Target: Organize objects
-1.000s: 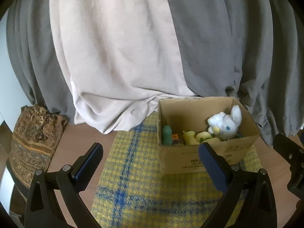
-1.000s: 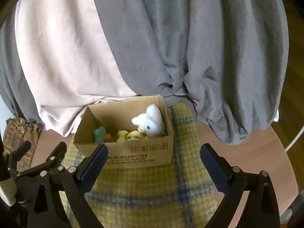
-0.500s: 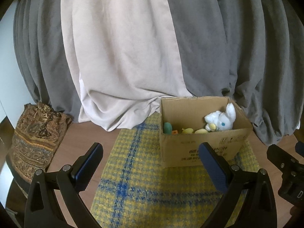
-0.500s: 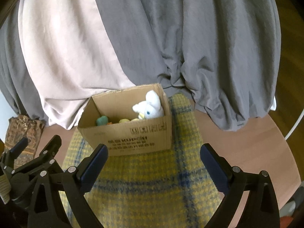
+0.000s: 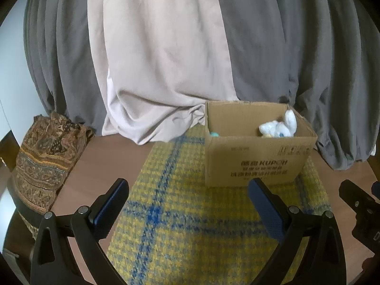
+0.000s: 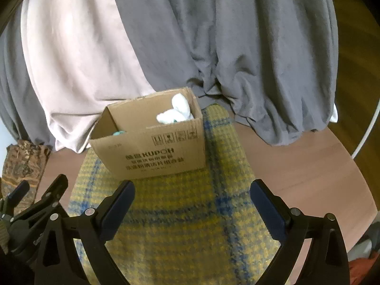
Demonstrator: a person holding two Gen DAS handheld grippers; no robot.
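Grey curtains [image 5: 308, 47] (beige one [image 5: 154, 59] between) behind table [image 6: 296, 161].

The box [image 6: 163, 154] carries the printed word "KUPOH" on its front wall, preceded by two unreadable characters. Beneath it run two lines of small print, too blurred to read. Above, near the upper right corner, sits a row of four handling symbols [image 6: 175, 138].

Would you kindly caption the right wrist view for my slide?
Open right tool faces a cardboard box holding a white plush toy.
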